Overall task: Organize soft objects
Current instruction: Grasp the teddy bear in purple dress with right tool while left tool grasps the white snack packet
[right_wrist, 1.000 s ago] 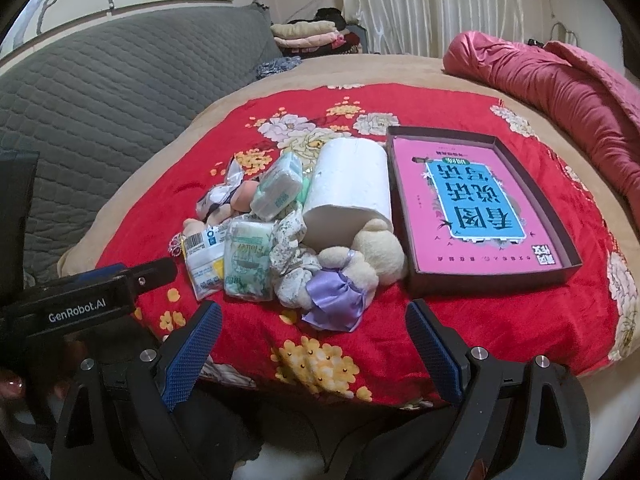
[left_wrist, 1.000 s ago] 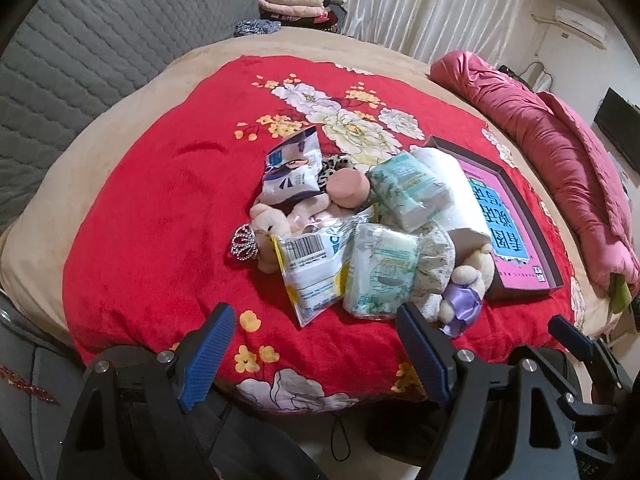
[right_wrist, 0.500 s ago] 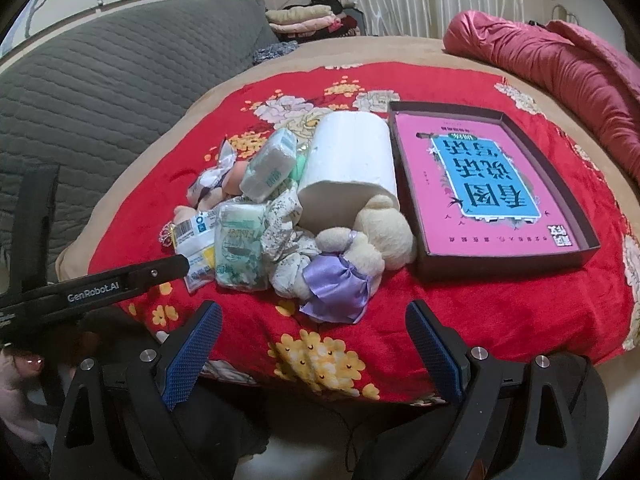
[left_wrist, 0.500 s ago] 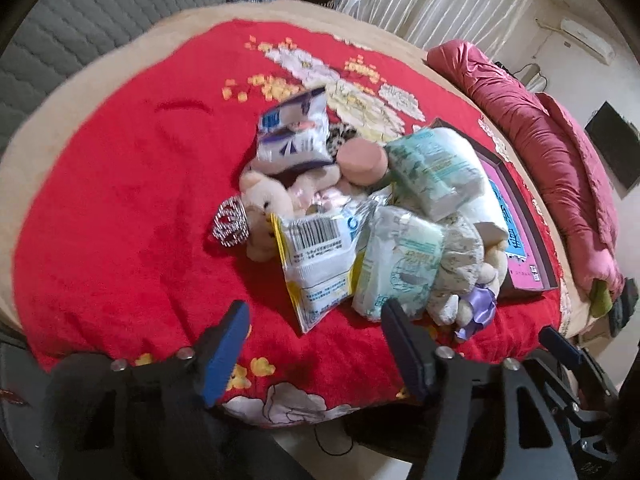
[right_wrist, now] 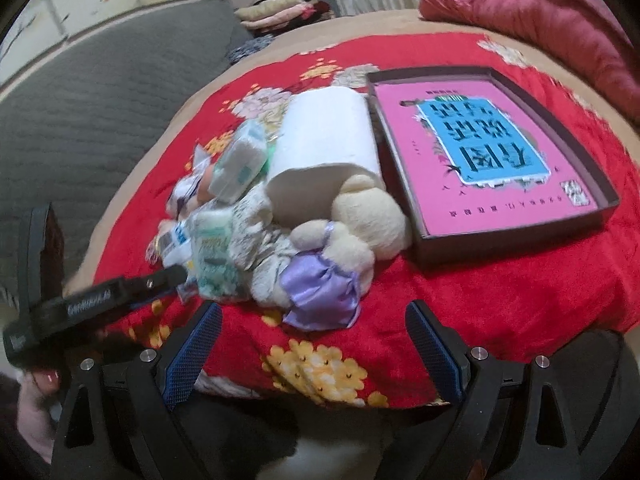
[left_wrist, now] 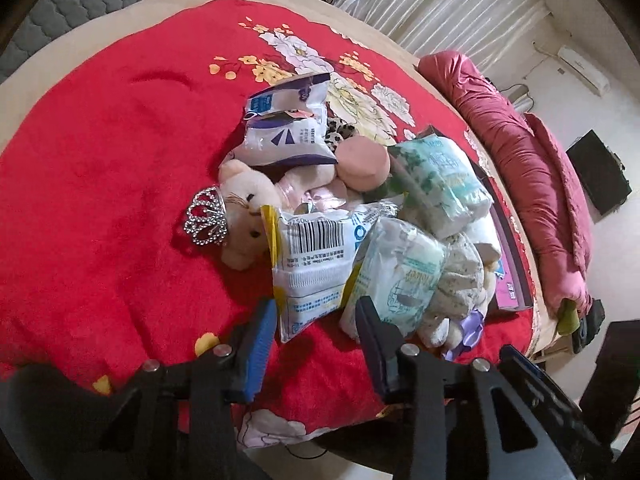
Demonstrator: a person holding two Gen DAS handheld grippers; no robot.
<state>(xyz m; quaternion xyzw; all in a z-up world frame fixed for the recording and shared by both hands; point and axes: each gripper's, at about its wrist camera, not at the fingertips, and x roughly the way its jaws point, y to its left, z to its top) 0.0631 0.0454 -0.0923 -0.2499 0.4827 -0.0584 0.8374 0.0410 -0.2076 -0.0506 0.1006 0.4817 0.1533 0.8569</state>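
Observation:
A pile of soft things lies on the red flowered blanket (left_wrist: 100,168). It holds a cream bear with a silver crown (left_wrist: 244,216), a barcode packet (left_wrist: 312,260), tissue packs (left_wrist: 400,276), a white paper roll (right_wrist: 326,148) and a cream bear with a purple bow (right_wrist: 344,248). My left gripper (left_wrist: 316,328) is open, its fingertips at the near edge of the barcode packet and a tissue pack. My right gripper (right_wrist: 314,344) is open and empty, just short of the purple bow. The left gripper also shows in the right wrist view (right_wrist: 120,292).
An open dark box with a pink and blue sheet inside (right_wrist: 492,152) lies right of the pile. A rolled crimson quilt (left_wrist: 532,184) runs along the far right. A grey quilted headboard (right_wrist: 80,112) stands at the left. Folded clothes (right_wrist: 280,12) sit at the back.
My left gripper has moved forward and down to the pile, its fingers now at the barcode packet. My right gripper has moved closer to the purple-bow bear. The pile has not shifted.

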